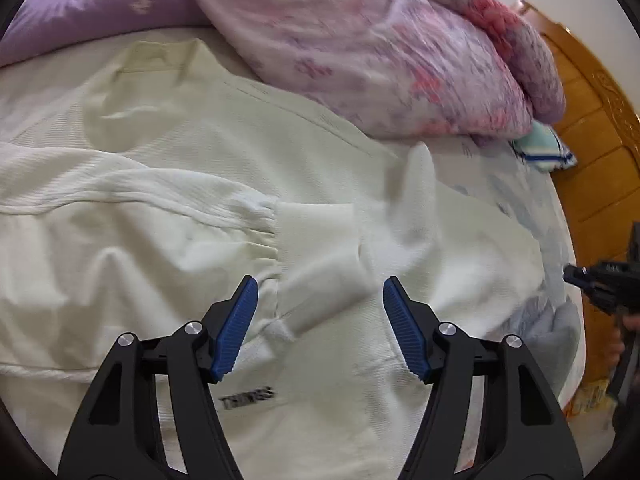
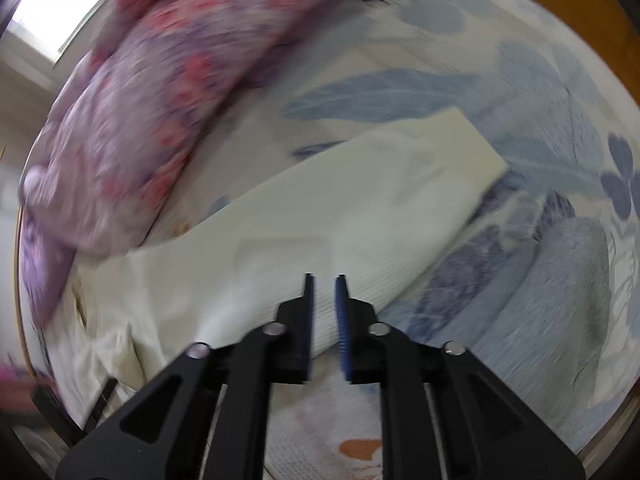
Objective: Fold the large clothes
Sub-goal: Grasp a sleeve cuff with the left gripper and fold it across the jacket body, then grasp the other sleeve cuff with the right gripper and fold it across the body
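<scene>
A large cream sweatshirt (image 1: 168,152) lies spread on the bed, small dark lettering near its lower part. One sleeve is folded across the body and ends in a white ribbed cuff (image 1: 316,248). My left gripper (image 1: 320,284) hovers over that cuff, its blue pads (image 1: 238,328) wide apart and empty. My right gripper (image 1: 600,280) shows at the right edge of the left wrist view. In the right wrist view, the right gripper (image 2: 325,280) stands over another long part of the sweatshirt (image 2: 360,208) that ends in a ribbed band (image 2: 460,148). Its jaws are a narrow gap apart, pinching nothing.
A rumpled pink and purple floral quilt (image 1: 380,48) (image 2: 160,100) is heaped along the far side. A purple pillow (image 1: 100,8) lies behind it. A wooden headboard (image 1: 592,120) and a teal cloth (image 1: 544,148) sit at the right. The bed sheet (image 2: 520,100) has blue leaf prints.
</scene>
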### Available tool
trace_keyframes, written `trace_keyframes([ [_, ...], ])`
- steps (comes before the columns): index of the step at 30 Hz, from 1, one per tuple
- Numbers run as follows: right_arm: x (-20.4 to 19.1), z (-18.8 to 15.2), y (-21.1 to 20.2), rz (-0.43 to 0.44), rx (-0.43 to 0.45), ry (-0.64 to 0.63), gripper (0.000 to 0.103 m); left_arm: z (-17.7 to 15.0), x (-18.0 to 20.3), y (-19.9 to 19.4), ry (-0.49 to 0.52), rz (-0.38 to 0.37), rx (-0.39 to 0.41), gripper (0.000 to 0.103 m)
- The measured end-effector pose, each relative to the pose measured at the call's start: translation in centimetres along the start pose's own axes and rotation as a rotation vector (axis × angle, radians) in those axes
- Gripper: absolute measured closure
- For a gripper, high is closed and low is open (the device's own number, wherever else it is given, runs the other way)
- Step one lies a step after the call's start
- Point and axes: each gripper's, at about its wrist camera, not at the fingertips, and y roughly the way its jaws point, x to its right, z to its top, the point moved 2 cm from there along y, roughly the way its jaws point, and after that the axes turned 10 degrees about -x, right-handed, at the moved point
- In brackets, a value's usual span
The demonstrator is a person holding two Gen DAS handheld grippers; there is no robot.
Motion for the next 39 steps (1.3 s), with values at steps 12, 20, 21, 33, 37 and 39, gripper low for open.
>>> trace_keyframes([
  [12, 6.3, 3.9, 4.3, -0.121, -0.096, 0.267, 0.057, 0.1, -1.1, -2.8, -0.086, 0.127, 0.069, 0.017],
  [20, 10.2, 4.8, 7.6, 0.021, -0.025, 0.479, 0.056, -0.9, -4.2, 3.9, -0.058, 0.296, -0.201, 0.016],
  [21, 10.3, 4.9, 7.8, 0.038, -0.013, 0.48, 0.061, -1.0, -4.3, 4.1, -0.05, 0.295, -0.195, 0.015],
  [33, -2.1, 0.8, -1.2, 0.014, 0.302, -0.005, 0.098, -1.5, -9.5, -3.2, -0.142, 0.176, -0.131, 0.014],
  [37, -10.3, -2.2, -4.4, 0.055, 0.354, -0.19, 0.099, -2.4, -13.3, -6.6, -0.175, 0.195, -0.1, 0.014],
  [39, -15.5, -4.9, -5.6, 0.064, 0.376, -0.287, 0.099, -2.3, -15.6, -8.3, -0.207, 0.211, -0.096, 0.014],
])
